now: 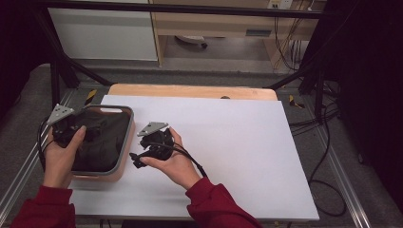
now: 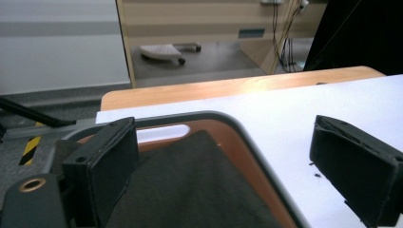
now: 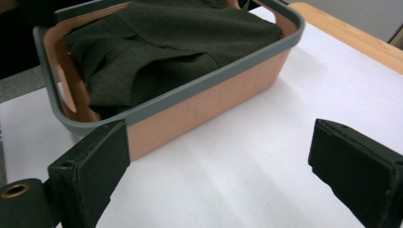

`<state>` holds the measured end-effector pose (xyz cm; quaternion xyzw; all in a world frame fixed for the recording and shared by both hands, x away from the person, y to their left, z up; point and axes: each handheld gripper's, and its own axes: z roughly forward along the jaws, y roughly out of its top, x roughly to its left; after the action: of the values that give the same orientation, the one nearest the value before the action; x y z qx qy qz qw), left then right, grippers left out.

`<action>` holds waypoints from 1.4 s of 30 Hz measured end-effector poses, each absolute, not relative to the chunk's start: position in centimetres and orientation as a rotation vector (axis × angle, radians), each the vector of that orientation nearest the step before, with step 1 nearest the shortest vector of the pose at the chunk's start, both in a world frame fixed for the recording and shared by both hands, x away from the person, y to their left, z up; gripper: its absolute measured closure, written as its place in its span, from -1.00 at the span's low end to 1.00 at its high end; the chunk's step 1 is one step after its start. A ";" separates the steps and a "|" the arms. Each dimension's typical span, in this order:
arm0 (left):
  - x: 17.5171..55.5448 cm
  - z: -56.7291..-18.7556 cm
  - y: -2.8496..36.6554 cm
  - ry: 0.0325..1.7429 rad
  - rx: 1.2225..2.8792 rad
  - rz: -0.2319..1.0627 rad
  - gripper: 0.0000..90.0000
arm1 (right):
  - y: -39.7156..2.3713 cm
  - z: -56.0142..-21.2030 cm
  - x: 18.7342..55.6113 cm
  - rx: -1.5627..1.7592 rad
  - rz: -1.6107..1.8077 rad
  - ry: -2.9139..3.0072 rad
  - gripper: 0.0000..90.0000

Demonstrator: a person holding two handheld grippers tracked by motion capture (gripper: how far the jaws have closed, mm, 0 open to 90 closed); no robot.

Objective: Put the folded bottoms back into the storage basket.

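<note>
A salmon-coloured basket (image 3: 209, 107) with a grey rim sits at the table's (image 1: 237, 137) left edge, holding a dark folded garment (image 3: 161, 52). Left gripper (image 2: 228, 161) hovers over the basket, jaws spread and empty. Right gripper (image 3: 218, 175) is beside the basket above the white tabletop, jaws likewise spread and empty.

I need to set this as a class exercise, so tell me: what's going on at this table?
A person in red sleeves holds a two-jaw gripper in each hand. The left gripper hovers over a basket with a grey rim that holds dark folded cloth. The right gripper sits beside the basket over the white sheet, pointing at it. Both are open and holding nothing.
</note>
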<state>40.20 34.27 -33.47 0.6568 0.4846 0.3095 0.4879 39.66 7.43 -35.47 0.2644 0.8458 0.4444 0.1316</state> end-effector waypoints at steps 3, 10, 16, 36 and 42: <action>39.3 -34.0 33.4 1.155 1.581 0.741 -0.80 | 6.9 -35.6 39.9 0.776 1.298 2.430 -0.83; 37.4 -34.9 32.2 1.145 1.571 0.730 -0.80 | 5.6 -35.2 40.3 0.814 1.331 2.377 -0.85; 35.4 -36.1 31.4 1.168 1.520 0.747 -0.79 | 4.2 -34.8 40.8 0.835 1.377 2.392 -0.85; 33.6 -39.1 30.8 1.158 1.473 0.787 -0.78 | -2.0 -31.7 41.5 0.869 1.390 2.146 -0.82; 33.3 -39.3 30.7 1.147 1.486 0.775 -0.83 | -5.0 -30.4 41.5 0.918 1.383 2.125 -0.80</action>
<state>33.28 30.71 -39.33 0.6218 0.4799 0.3241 0.5273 41.54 -4.97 -30.41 0.3321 0.7687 0.5001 0.2209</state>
